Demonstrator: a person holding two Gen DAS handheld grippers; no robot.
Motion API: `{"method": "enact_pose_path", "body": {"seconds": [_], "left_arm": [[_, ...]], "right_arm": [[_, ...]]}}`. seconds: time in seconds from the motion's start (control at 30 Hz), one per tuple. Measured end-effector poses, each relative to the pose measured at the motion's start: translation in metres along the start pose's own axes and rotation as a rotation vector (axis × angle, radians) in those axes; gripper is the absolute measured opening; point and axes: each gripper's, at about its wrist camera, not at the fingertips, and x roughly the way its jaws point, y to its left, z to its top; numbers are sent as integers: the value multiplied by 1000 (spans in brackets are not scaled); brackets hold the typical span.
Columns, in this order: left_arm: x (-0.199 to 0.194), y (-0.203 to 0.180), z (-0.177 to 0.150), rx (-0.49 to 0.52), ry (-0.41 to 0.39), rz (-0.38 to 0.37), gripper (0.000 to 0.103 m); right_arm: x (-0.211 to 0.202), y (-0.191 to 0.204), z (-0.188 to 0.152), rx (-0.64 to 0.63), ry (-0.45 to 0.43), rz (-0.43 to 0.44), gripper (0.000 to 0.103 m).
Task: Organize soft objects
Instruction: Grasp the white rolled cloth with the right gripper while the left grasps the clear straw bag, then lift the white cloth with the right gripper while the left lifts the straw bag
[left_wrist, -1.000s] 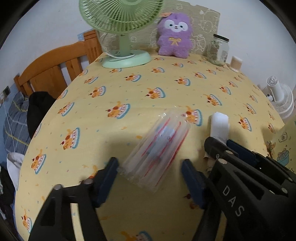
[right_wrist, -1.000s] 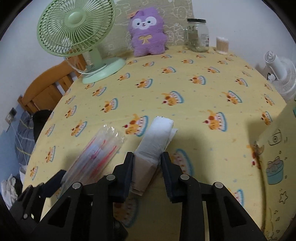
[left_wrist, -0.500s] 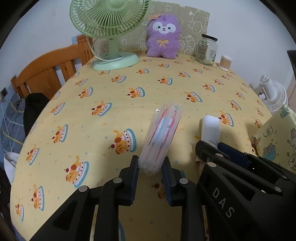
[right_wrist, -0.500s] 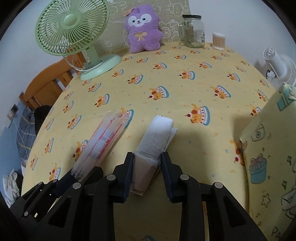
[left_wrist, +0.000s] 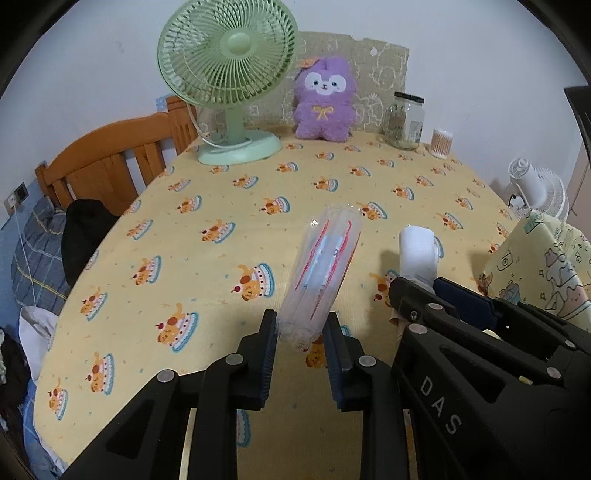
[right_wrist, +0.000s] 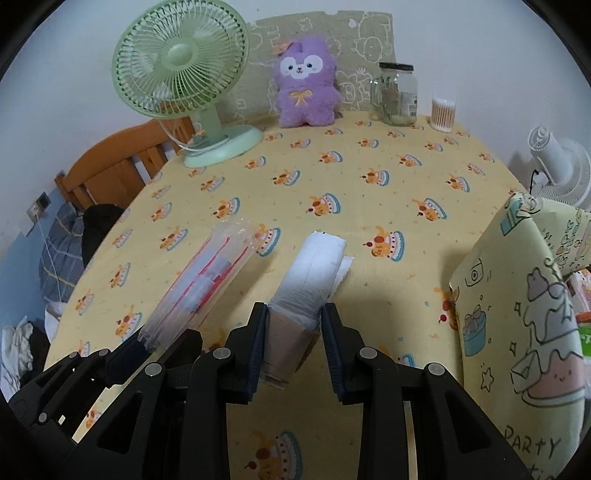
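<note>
1. The left tool (left_wrist: 301, 328) is clamped on the near end of a clear plastic packet (left_wrist: 325, 266) with red stripes; the packet sticks out away from the tool, lifted over the worktop (left_wrist: 221, 192).
2. The right tool (right_wrist: 293, 325) is closed tight on a white folded pack (right_wrist: 314, 269), gripped at its near, brownish end.
3. The two held things lie side by side, packet on the left, white pack on the right, close but apart.
4. A yellow cloth bag (right_wrist: 517, 295) with cartoon drawings stands at the right edge of the worktop, near the white pack.
5. At the far edge stand a green fan (left_wrist: 229, 74), a purple plush toy (left_wrist: 325, 99), a glass jar (left_wrist: 404, 118) and a tub of cotton swabs (left_wrist: 441, 142).
</note>
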Motion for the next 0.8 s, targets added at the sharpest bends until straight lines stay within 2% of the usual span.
{"method": "enact_pose_path", "body": {"seconds": [0.23, 0.6, 0.8], "left_arm": [[-24, 1, -1, -25, -38, -8, 26], [-56, -3, 0, -10, -83, -37, 26], [-53, 2, -16, -10, -52, -22, 42]], "right_arm": [[-24, 7, 1, -42, -34, -22, 33], [-65, 12, 0, -58, -89, -34, 33], [-62, 16, -12, -72, -75, -42, 33]]}}
